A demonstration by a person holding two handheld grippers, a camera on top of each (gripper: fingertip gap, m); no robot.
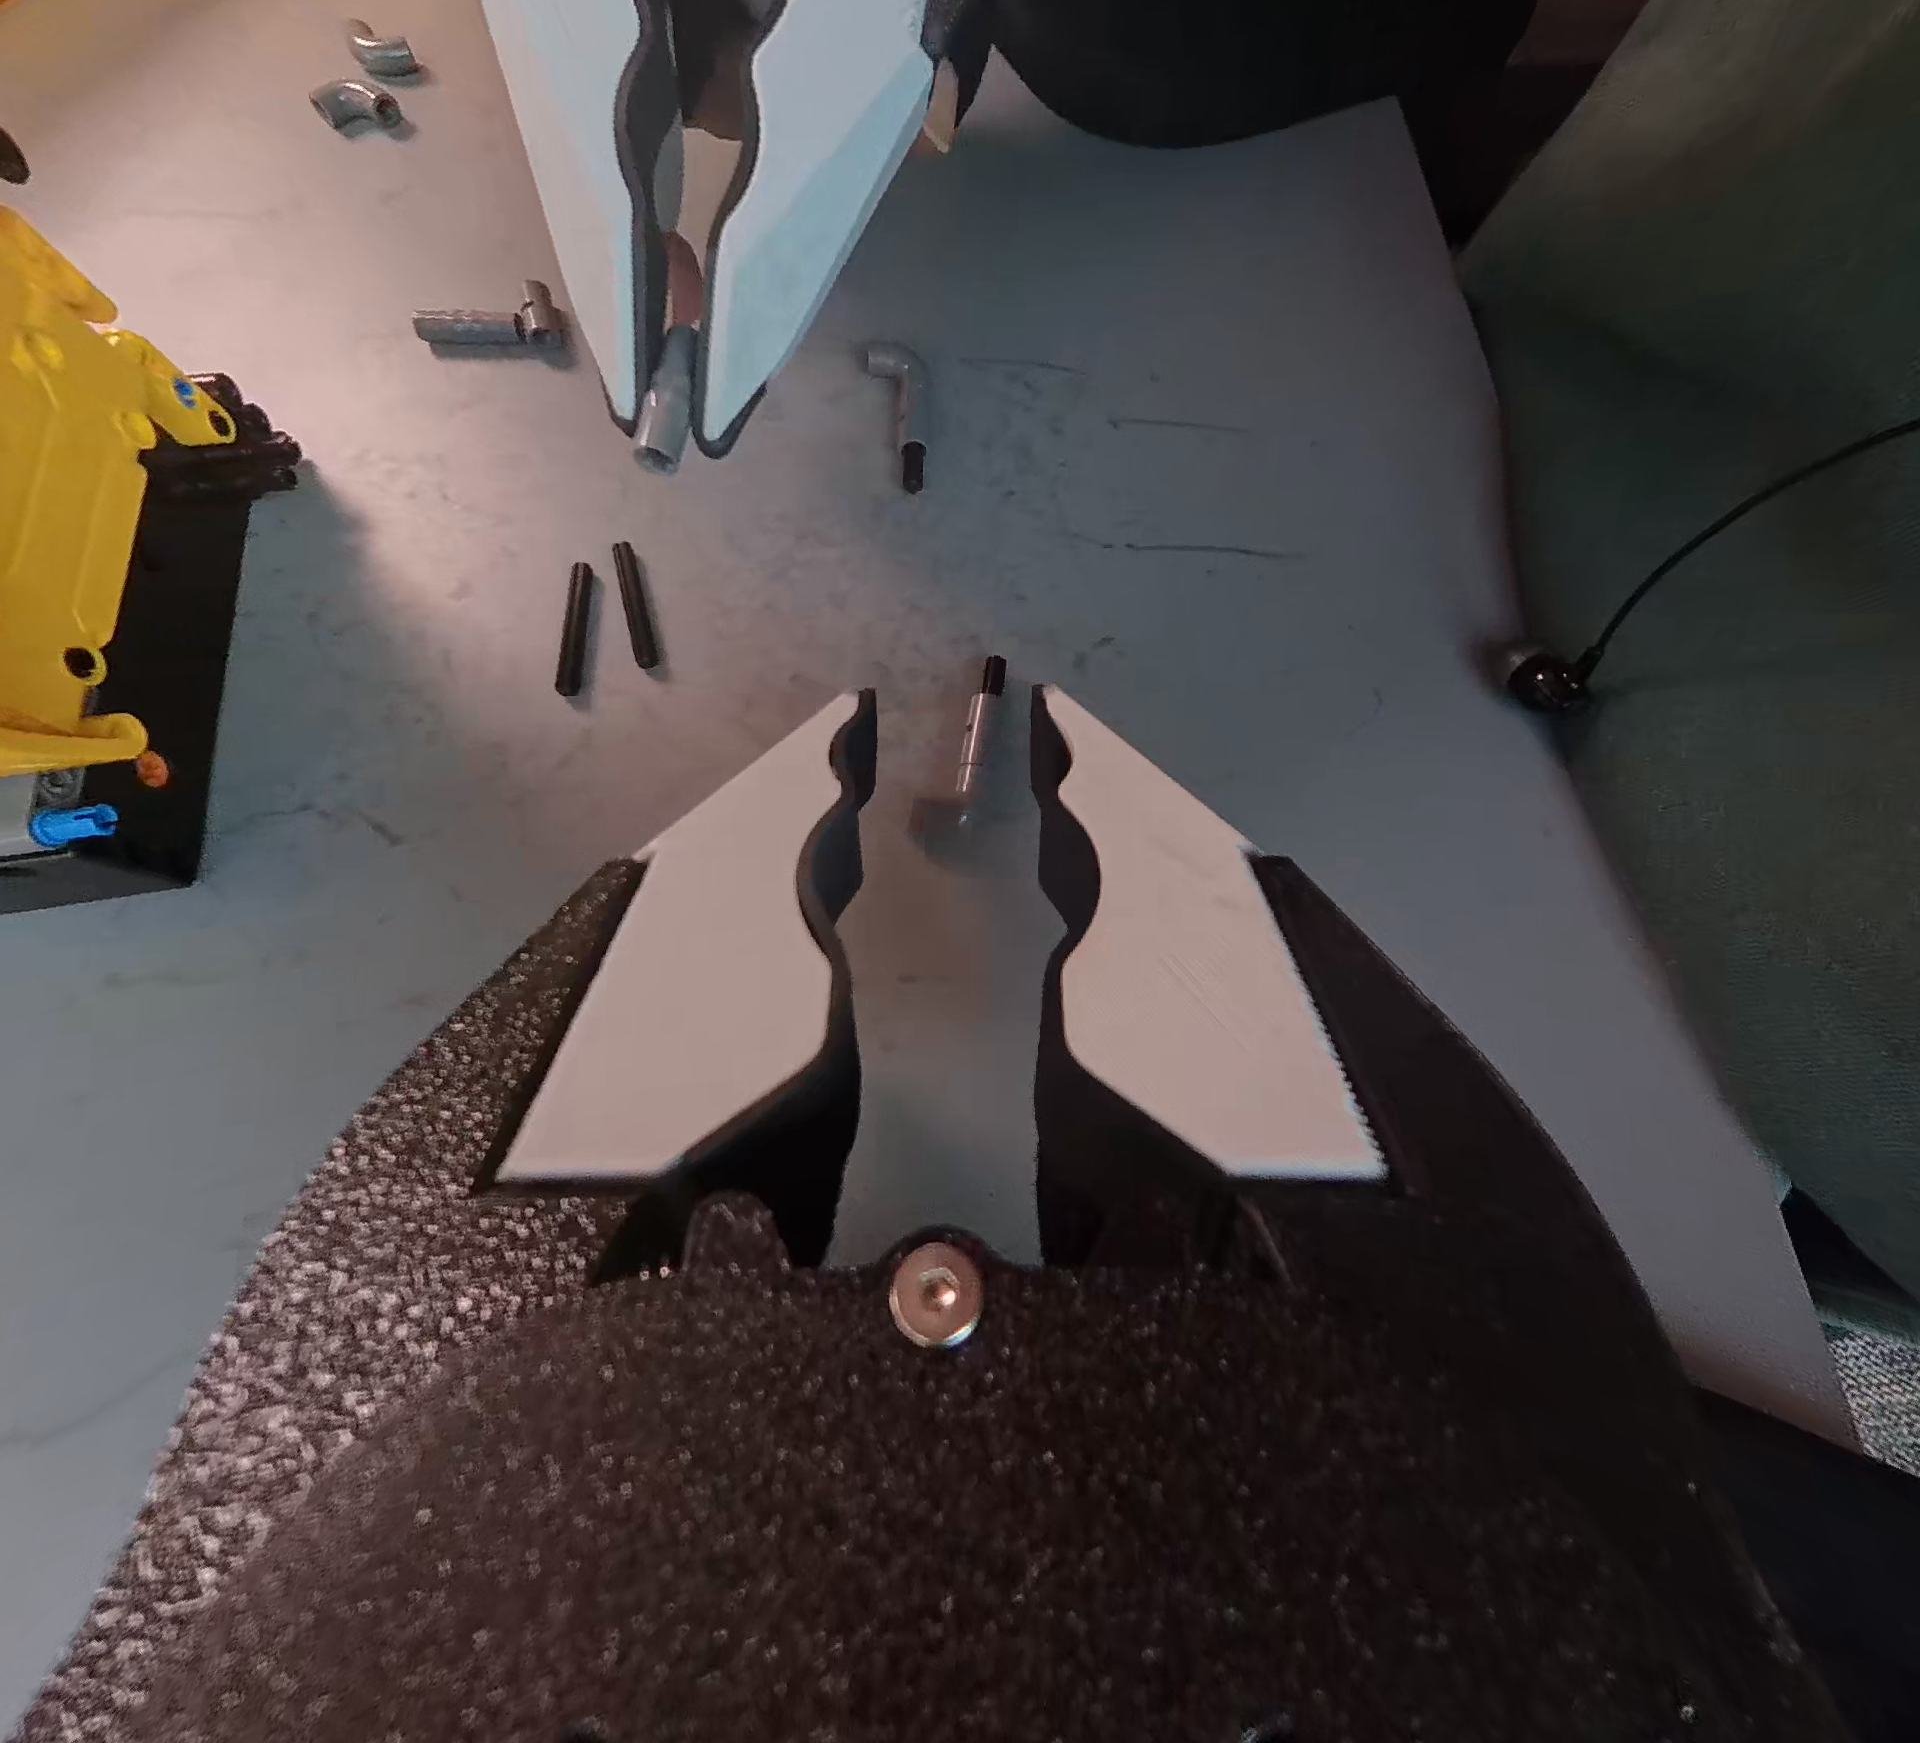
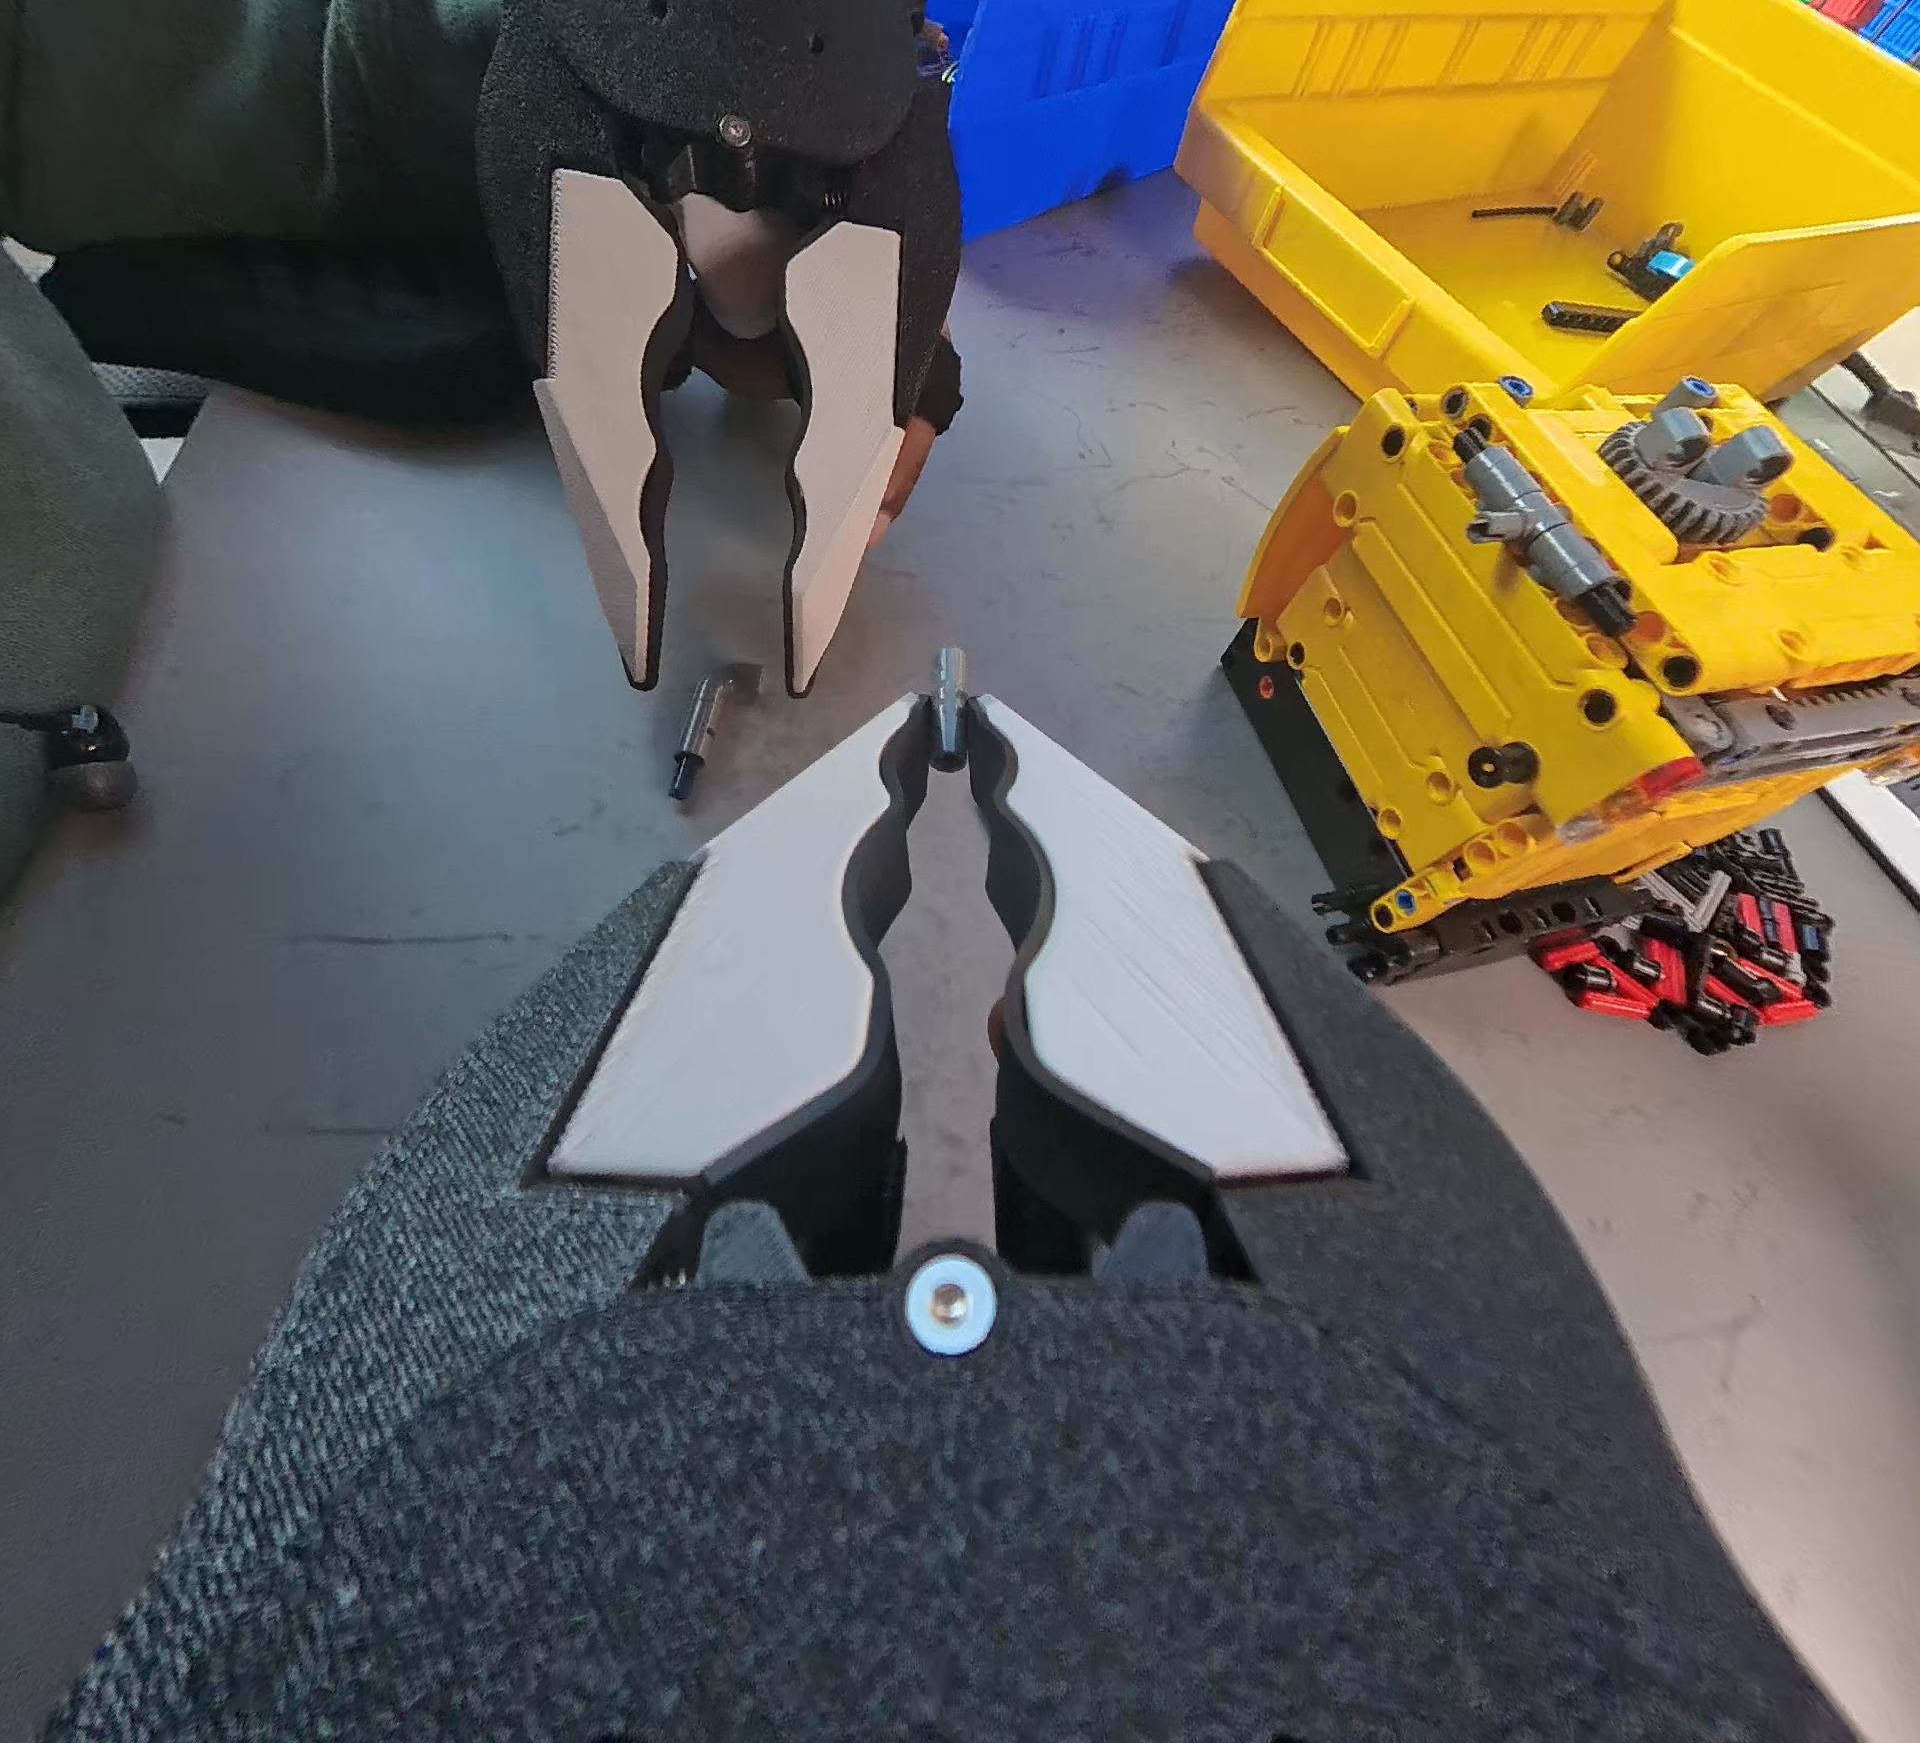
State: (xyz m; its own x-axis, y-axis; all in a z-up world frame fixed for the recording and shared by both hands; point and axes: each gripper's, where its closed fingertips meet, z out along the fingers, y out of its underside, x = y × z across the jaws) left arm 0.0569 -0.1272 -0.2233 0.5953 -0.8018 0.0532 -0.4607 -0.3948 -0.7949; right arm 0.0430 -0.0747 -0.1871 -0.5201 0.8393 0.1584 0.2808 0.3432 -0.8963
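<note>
Left gripper (image 1: 954,691): jaws stood wide apart, holding nothing, low over the grey table (image 1: 1195,467).
Nearest to left gripper: a grey elbow piece with a black pin (image 1: 968,753) lay on the table between the two fingertips; whether it touched either could not be told.
Right gripper (image 2: 945,701): jaws stood narrow, pinched on a small grey sleeve (image 2: 948,706) at the very tips.
Sleeve: it stuck out past the fingertips, clear of the table as far as could be seen; in the left wrist view its open end (image 1: 662,426) pointed down toward the table.
Loose parts: a second elbow with pin (image 1: 900,410) lay just beside the right gripper; two black rods (image 1: 603,613) lay side by side between the grippers; a grey tee piece (image 1: 494,324) and two small grey bends (image 1: 369,78) lay farther off.
Model: a yellow brick-built vehicle (image 2: 1538,633) sat at the table's side, over a pile of red and black pins (image 2: 1714,955).
Bins: a yellow bin (image 2: 1455,135) with a few small parts stood behind the model, a blue bin (image 2: 1091,31) next to it.
Person: a green sleeve (image 2: 229,52) lay behind the left gripper.
</note>
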